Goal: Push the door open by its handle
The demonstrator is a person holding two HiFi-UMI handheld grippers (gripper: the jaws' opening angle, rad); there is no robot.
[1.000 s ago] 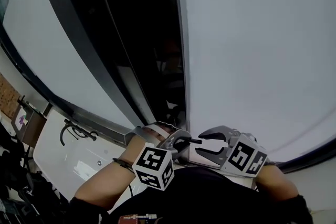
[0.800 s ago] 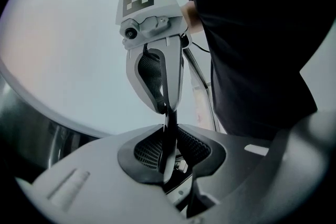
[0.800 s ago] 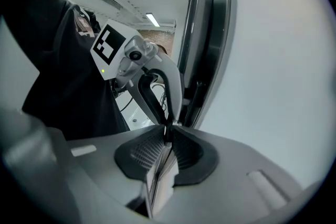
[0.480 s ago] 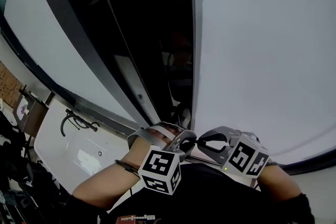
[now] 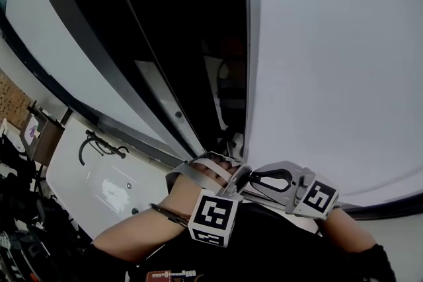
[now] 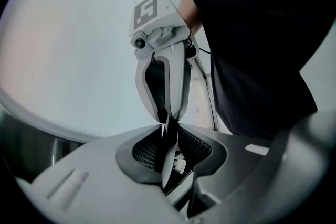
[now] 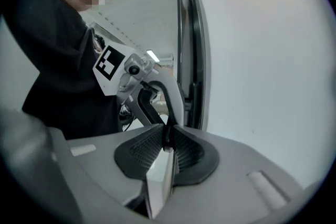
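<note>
- Head view: looks steeply down along a white door (image 5: 330,63) that fills the right side, its edge running upright beside a dark gap (image 5: 192,43) in the middle; handle not to be made out.
- Low in the same view, finds the left hand-held gripper (image 5: 235,175) and the right hand-held gripper (image 5: 252,177) tip to tip, just in front of the door's edge, each with its marker cube nearer the person's dark shirt (image 5: 264,247).
- Far left, takes in a black hooked fitting (image 5: 99,145) on a white surface (image 5: 86,188), well apart from both.
- Left gripper view: shows its own jaws a narrow way apart, having just been opening. Puts the right hand-held gripper's tips at the mouth of that gap; pinched or merely touching, cannot tell. Door behind at left, dark shirt at right.
- Right gripper view: shows its own jaws drawn nearly together, having just been closing, with nothing seen between them. Has the left hand-held gripper's tips meeting them from the upper left. Door at right, dark gap just left of its edge.
</note>
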